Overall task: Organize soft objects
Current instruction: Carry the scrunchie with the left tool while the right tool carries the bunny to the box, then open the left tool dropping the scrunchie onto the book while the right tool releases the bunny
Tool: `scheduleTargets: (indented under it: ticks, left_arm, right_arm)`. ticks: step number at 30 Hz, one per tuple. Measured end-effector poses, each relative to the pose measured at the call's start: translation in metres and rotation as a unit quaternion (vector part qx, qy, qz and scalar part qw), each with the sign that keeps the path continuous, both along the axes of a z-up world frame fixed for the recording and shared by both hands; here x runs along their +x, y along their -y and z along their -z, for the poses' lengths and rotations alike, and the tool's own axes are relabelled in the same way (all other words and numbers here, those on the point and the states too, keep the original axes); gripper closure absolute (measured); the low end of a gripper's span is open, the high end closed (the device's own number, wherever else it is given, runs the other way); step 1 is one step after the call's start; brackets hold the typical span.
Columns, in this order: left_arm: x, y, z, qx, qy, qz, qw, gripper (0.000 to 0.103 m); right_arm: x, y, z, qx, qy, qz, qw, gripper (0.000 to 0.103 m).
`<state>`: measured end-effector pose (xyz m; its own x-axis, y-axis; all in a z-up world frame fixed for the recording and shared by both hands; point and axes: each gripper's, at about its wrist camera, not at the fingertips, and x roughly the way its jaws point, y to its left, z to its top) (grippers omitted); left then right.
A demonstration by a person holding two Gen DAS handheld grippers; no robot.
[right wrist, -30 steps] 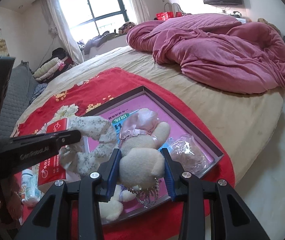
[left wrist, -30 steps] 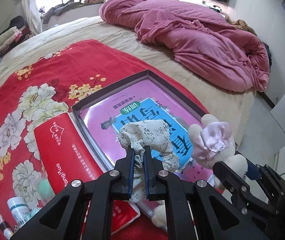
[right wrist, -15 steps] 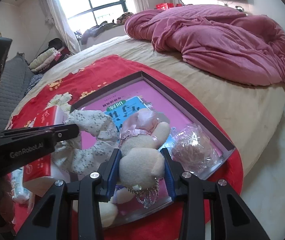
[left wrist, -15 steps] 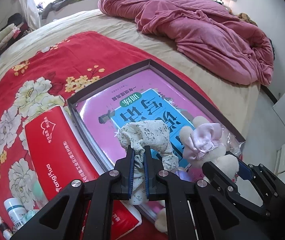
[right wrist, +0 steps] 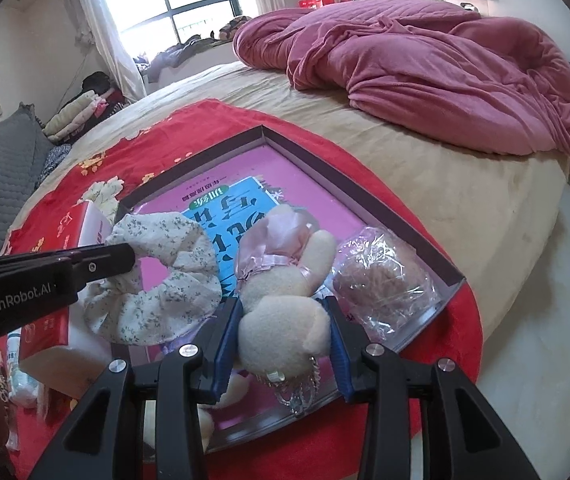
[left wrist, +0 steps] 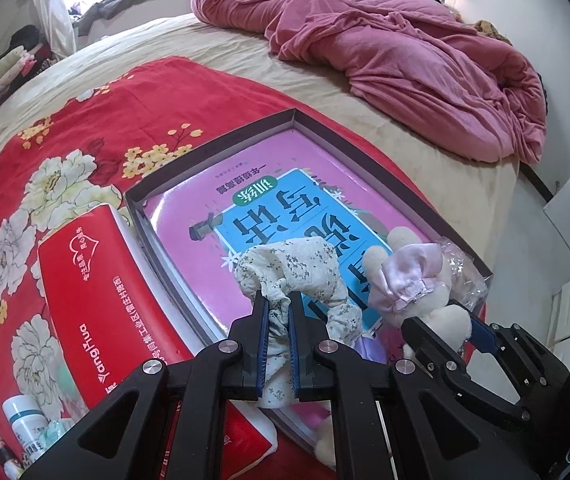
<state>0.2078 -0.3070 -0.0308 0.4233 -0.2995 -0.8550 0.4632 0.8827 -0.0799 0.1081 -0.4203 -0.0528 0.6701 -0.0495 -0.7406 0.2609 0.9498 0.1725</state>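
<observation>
1. As both grippers have dropped toward the tray [left wrist: 381, 168], the left gripper [left wrist: 276, 300] stays clamped on the scrunchie [left wrist: 297, 264], now low over the book [left wrist: 285, 208].
2. Right gripper [right wrist: 283, 312] still squeezes the plush toy [right wrist: 281, 316], beside the scrunchie; release looks next.

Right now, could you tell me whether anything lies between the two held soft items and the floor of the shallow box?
Nothing blocks the floral scrunchie in the left gripper. The plush bunny in the right gripper hangs beside a crinkled plastic bag lying in the box's right corner.
</observation>
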Motion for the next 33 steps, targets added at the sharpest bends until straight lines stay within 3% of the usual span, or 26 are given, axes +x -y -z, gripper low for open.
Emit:
scheduleTargets:
  ticks: [7,11,19,25,29,33]
  left_arm:
    - [-0.001,-0.001,0.002,0.0,-0.002,0.002,1.0,0.092]
    - [-0.001,-0.001,0.002,-0.001,-0.003,0.002,1.0,0.092]
    - [-0.005,-0.001,0.003,-0.002,-0.006,0.01,0.9999,0.09]
    - [-0.009,-0.006,-0.001,-0.01,-0.003,0.014,0.9999,0.08]
    - [-0.012,-0.009,-0.004,-0.016,-0.002,0.015,0.9997,0.065]
    - [-0.018,-0.013,-0.009,-0.02,0.003,0.018,0.9996,0.059]
  right_arm:
    - [-0.002,-0.001,-0.005,0.001,0.006,-0.006,1.0,0.06]
    - [-0.003,-0.002,-0.006,0.001,0.005,-0.011,1.0,0.053]
    - [-0.014,0.01,-0.017,0.0,0.018,0.015,1.0,0.049]
    - [-0.017,0.012,-0.023,-0.001,0.022,0.024,0.999,0.049]
    - [-0.019,0.009,-0.025,-0.005,0.021,0.022,1.0,0.049]
    - [-0.019,0.008,-0.028,-0.01,0.022,0.022,0.999,0.049]
